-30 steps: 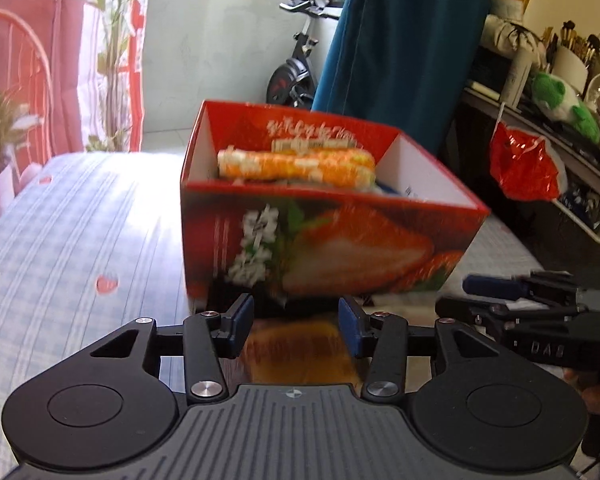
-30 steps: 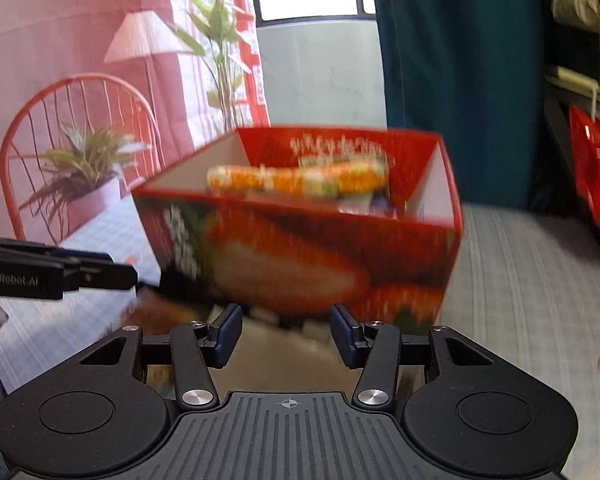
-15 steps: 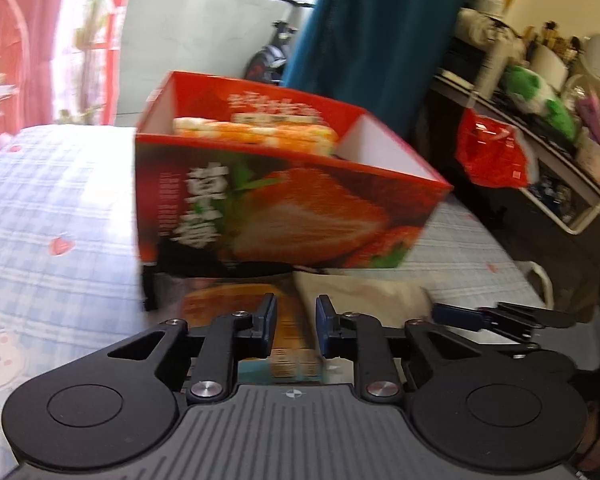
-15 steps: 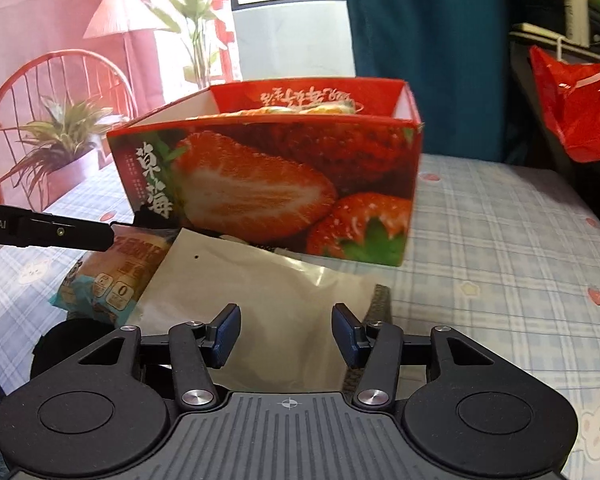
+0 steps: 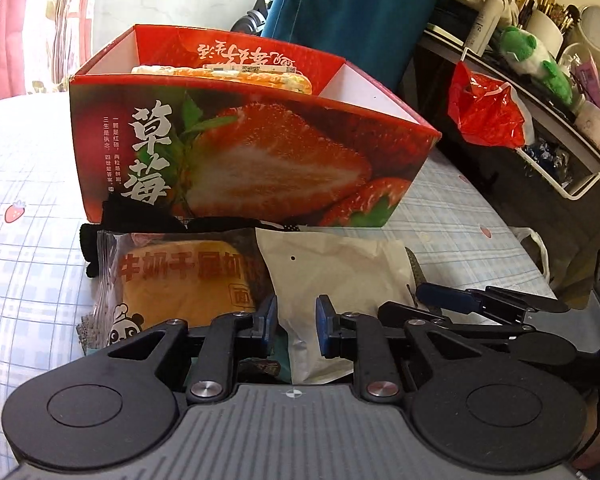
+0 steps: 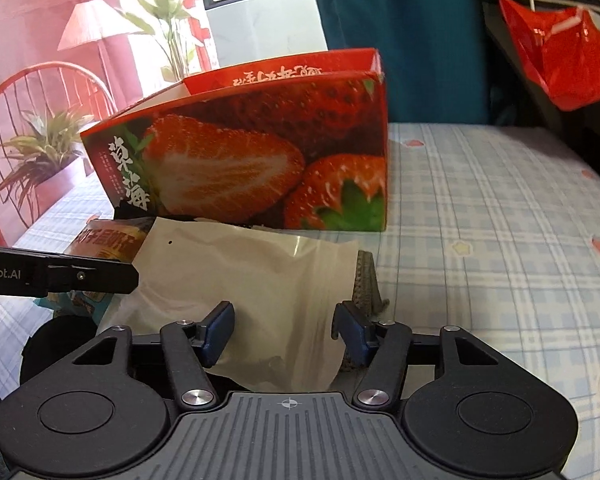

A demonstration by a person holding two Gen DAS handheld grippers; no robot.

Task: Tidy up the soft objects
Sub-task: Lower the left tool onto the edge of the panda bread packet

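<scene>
A red strawberry-print box (image 5: 260, 160) (image 6: 240, 160) stands on the checked cloth with an orange-and-white soft item (image 5: 228, 76) inside. In front of it lie a bread packet (image 5: 180, 276) (image 6: 104, 240) and a white pouch (image 5: 340, 272) (image 6: 260, 272). Something black and knitted (image 5: 140, 220) sits at the box's foot. My left gripper (image 5: 296, 326) hovers over the seam between packet and pouch, its jaws narrow and gripping nothing. My right gripper (image 6: 286, 334) is low over the pouch with its jaws opening; the pouch lies between them, unpressed.
A grey patterned item (image 6: 366, 280) pokes out from under the pouch's right edge. A red plastic bag (image 5: 484, 112) hangs from a cluttered shelf with a green plush (image 5: 536, 60) at right. At left are a red chair (image 6: 40, 100) and a potted plant.
Both grippers have come down and closer to the packets in front of the box. The left jaws have narrowed; the right jaws have widened.
</scene>
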